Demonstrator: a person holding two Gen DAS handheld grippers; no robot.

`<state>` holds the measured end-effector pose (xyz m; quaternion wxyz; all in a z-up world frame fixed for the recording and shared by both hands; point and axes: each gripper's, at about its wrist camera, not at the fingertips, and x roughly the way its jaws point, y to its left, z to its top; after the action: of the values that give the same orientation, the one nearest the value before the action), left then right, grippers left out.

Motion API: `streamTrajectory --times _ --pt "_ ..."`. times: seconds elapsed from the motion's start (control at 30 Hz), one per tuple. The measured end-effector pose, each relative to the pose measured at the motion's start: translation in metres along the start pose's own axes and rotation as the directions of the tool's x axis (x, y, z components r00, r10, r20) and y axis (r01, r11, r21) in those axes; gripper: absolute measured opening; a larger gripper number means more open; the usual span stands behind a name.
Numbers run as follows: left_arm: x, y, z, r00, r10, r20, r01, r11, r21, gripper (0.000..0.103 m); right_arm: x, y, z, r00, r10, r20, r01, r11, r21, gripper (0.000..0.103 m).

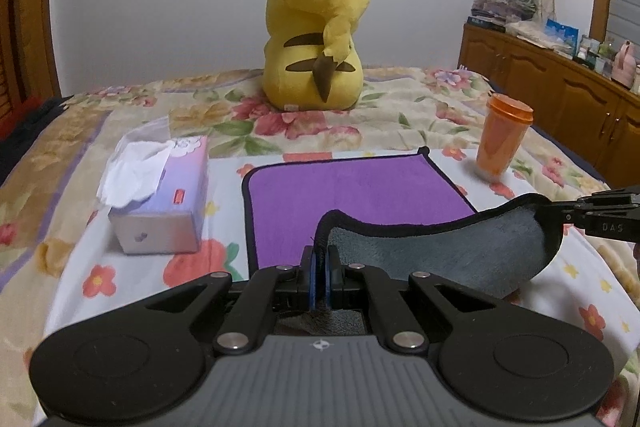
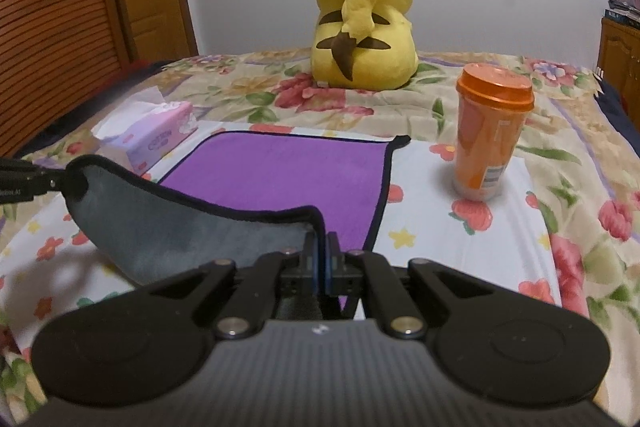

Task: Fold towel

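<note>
A purple towel (image 1: 352,193) with black trim and a grey underside lies on the flowered bed; it also shows in the right wrist view (image 2: 288,179). Its near edge is lifted off the bed, grey side toward me, sagging between the two grippers. My left gripper (image 1: 320,259) is shut on the near left corner. My right gripper (image 2: 320,247) is shut on the near right corner. In the left wrist view the right gripper (image 1: 560,215) enters from the right edge, holding its corner. In the right wrist view the left gripper (image 2: 60,183) enters from the left edge.
A tissue box (image 1: 160,199) sits left of the towel. An orange lidded cup (image 2: 490,131) stands to the right of it. A yellow Pikachu plush (image 1: 316,35) sits behind, at the far side of the bed. A wooden cabinet (image 1: 560,87) lines the right wall.
</note>
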<state>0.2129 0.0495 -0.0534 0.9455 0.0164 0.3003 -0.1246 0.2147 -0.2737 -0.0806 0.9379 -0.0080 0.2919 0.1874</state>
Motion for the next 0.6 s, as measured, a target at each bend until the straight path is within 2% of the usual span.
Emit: streamTrajectory --times 0.6 --pt "0.017 0.001 0.03 0.999 -0.008 0.037 0.007 1.0 0.027 0.007 0.007 -0.001 0.024 0.998 0.025 0.052 -0.024 0.999 -0.03 0.004"
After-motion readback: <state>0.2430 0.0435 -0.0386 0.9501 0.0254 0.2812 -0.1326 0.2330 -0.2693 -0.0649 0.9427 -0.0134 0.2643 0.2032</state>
